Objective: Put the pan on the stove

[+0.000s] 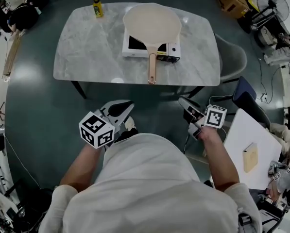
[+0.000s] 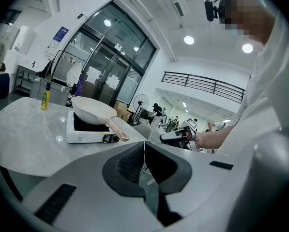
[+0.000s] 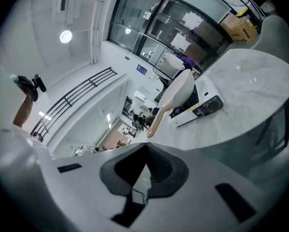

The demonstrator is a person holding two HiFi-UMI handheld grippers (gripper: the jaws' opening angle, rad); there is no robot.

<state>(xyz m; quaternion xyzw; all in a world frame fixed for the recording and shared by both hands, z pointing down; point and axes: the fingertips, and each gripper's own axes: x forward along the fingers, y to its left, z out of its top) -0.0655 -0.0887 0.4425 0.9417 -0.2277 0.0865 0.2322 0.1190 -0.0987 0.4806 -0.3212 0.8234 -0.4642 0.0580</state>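
1. Back-left corner of the marble table (image 1: 86,47): yellow bottle (image 1: 97,6) stands upright, well apart from the stove (image 1: 134,44). It has no obvious part in the job and is just out of the way.
2. Left gripper (image 1: 129,105): held low, close to the person's torso, well short of the table edge. Jaws closed tip to tip w/ nothing between them (clear in left gripper view). Reads as a rest pose, not a reach.
3. Table centre: pan (image 1: 152,23) sits on the stove, its bowl covering most of the burner top. Handle (image 1: 152,67) sticks out over the stove's front edge and bare marble, pointing twd the person. That is prob. the side it gets gripped from. Judgement: task looks done, since the pan is seated level and nothing touches it.
4. Right gripper (image 1: 183,101): also low, near the person's right side, apart from the table. Jaws shut on nothing. Its own view shows pan and stove well off across the tabletop.
5. Right side: grey chair (image 1: 232,57) sits by the table's right end. Small white table (image 1: 242,130) nearer the person carries a wooden block (image 1: 250,157). Neither is involved, as far as I can judge.
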